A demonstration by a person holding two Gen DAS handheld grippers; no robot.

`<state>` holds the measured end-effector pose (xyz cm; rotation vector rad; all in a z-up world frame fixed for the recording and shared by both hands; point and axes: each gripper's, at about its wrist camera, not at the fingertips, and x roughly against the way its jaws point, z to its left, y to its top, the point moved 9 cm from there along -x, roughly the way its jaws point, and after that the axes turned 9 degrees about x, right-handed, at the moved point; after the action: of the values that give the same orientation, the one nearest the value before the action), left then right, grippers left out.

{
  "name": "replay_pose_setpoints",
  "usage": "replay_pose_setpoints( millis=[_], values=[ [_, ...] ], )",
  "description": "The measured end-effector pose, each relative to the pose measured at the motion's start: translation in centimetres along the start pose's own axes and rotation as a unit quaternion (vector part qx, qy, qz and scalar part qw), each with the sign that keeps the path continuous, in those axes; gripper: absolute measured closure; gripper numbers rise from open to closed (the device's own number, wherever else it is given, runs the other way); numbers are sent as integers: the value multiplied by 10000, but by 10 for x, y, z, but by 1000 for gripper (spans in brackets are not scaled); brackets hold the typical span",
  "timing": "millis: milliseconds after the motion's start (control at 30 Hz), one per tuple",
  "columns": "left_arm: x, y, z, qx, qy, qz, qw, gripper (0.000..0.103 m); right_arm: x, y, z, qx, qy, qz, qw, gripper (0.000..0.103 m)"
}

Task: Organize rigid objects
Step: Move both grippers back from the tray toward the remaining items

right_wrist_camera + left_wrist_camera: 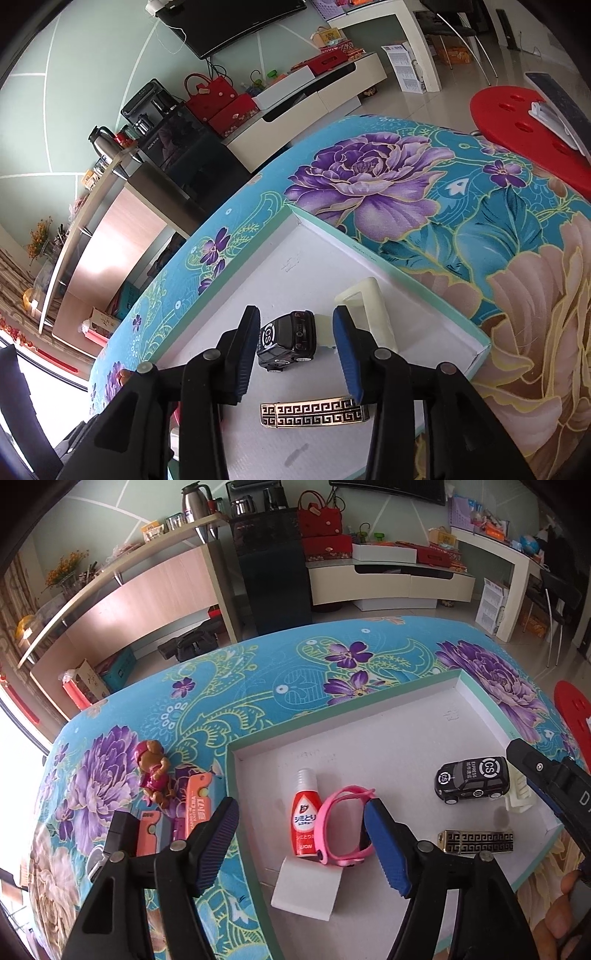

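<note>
A shallow white tray [406, 720] with a mint rim lies on the flowered tablecloth. In it lie a red bottle [304, 812], a pink watch [343, 801], a black toy car [472, 779], a gold-and-black patterned bar [476, 842] and a cream plastic piece [521, 797]. My left gripper [302, 808] stands open over the tray's left edge, with the bottle and watch between its fingers and its right pad beside the watch. My right gripper [295, 332] is open around the toy car [291, 339], with a gap at the right pad. The bar [314, 411] lies just below it.
Left of the tray lie a toy puppy [153, 771], an orange case [199, 805] and pink pieces [147, 834]. A white card [303, 890] lies under the bottle. A red stool [517, 118] stands beyond the table's right edge. Cabinets line the far wall.
</note>
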<state>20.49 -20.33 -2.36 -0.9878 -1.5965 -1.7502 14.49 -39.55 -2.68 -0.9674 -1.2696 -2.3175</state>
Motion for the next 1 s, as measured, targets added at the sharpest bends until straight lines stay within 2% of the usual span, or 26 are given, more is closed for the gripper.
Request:
replay_pose_setpoints(
  millis=[133, 200, 467, 567, 833, 867, 933, 1000],
  values=[
    [-3, -3, 24, 302, 180, 25, 9994, 27, 0, 1, 7, 302, -157, -28, 9994, 51],
    [-7, -5, 36, 462, 302, 58, 9985, 14, -1, 0, 10, 457, -246, -20, 9986, 46],
    [-16, -12, 68, 950, 528, 138, 9940, 12, -13, -10, 17, 969, -627, 267, 9930, 37],
    [-19, -15, 74, 1018, 600, 184, 9928, 8, -17, -14, 18, 1185, -782, 357, 9892, 36],
    [-28, -22, 87, 1170, 773, 336, 9895, 6, -23, -19, 27, 1531, -917, 448, 9829, 31],
    [-28, -23, 88, 1187, 795, 351, 9891, 5, -23, -19, 27, 1554, -957, 449, 9822, 30],
    [-30, -24, 90, 1205, 827, 373, 9886, 2, -23, -19, 25, 1560, -1052, 448, 9811, 19],
    [-31, -25, 91, 1196, 836, 389, 9885, 0, -23, -19, 25, 1566, -1071, 453, 9808, 19]
  ],
)
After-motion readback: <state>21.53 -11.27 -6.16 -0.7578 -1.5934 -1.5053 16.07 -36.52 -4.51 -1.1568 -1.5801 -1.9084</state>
